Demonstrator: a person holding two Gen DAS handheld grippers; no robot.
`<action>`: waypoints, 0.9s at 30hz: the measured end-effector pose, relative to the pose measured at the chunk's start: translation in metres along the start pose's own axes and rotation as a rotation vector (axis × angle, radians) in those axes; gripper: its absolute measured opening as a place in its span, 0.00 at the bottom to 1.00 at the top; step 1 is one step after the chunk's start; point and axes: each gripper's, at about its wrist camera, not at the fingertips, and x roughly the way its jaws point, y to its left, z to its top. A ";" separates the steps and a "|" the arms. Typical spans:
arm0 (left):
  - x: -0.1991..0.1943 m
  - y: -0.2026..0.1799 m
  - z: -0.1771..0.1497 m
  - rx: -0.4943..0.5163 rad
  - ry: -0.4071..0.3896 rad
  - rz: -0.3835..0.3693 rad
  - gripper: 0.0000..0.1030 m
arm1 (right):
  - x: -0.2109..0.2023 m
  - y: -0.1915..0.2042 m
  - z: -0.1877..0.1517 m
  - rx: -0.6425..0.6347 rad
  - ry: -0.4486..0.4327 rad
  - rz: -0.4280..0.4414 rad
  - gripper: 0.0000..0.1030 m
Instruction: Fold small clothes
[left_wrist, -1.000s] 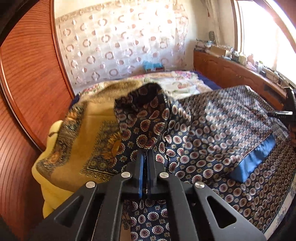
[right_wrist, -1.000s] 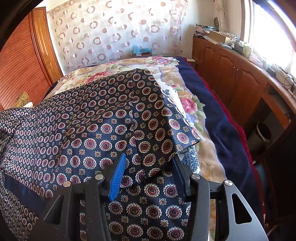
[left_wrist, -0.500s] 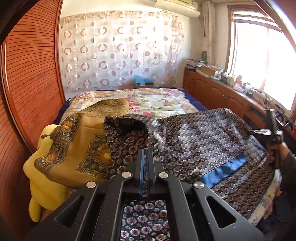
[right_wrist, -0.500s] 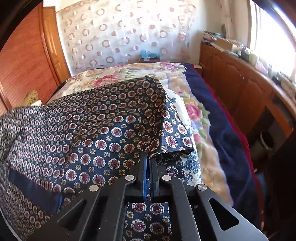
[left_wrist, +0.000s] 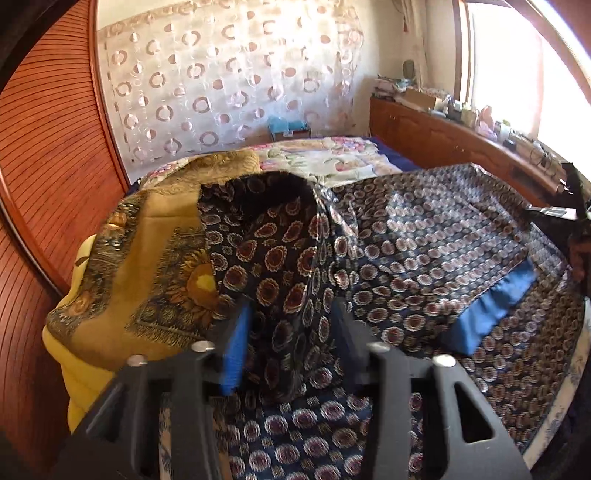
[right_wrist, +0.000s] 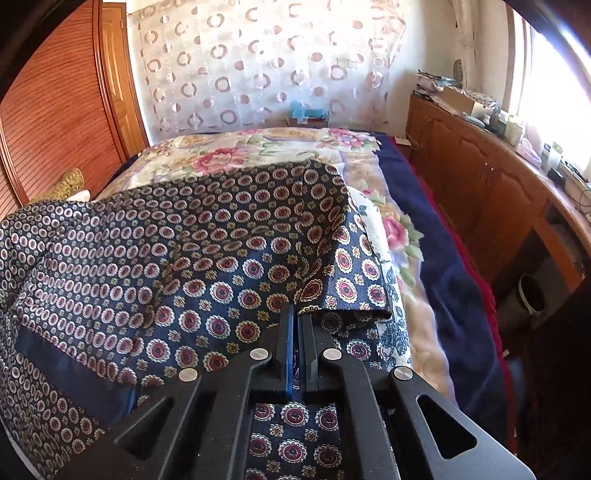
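Navy silk-like cloth printed with red and cream medallions, the scarf (left_wrist: 424, 251), lies spread over the bed in front of both grippers. The left gripper (left_wrist: 291, 314) has its jaws opening: in the left wrist view the blue pad and the black finger stand visibly apart, with a raised fold of the scarf standing up between them. Whether the pads brush that fold is hard to judge, since the near cloth is blurred. The right gripper (right_wrist: 297, 325) has its jaws pressed together on the scarf's near corner, where a turned-over flap sits just to the right of the fingertips.

Ahead and to the right of the left gripper, the scarf's upper layer ends in a plain blue hem band (left_wrist: 495, 306), lying across more of the same cloth. To the left of that gripper a mustard-gold patterned cloth (left_wrist: 155, 266) is draped over a yellow cushion (left_wrist: 77, 369), touching the scarf's edge. Beyond it stands a ribbed wooden wardrobe (left_wrist: 48, 155).

Ahead of the right gripper, past the scarf's far edge, the floral bedspread (right_wrist: 266, 151) lies bare up to the curtain (right_wrist: 258, 62), giving open room forwards. To its right the bedspread's dark blue border drops off the side of the bed towards a row of wooden cabinets (right_wrist: 476, 184).
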 end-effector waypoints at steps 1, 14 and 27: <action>0.006 0.002 0.001 -0.014 0.027 0.004 0.03 | -0.002 -0.001 0.000 -0.002 -0.008 -0.001 0.01; -0.075 0.028 0.005 -0.203 -0.118 -0.219 0.02 | -0.074 -0.017 -0.010 0.021 -0.148 0.033 0.00; -0.076 0.032 -0.067 -0.265 -0.004 -0.235 0.02 | -0.138 -0.036 -0.078 0.002 -0.127 0.049 0.00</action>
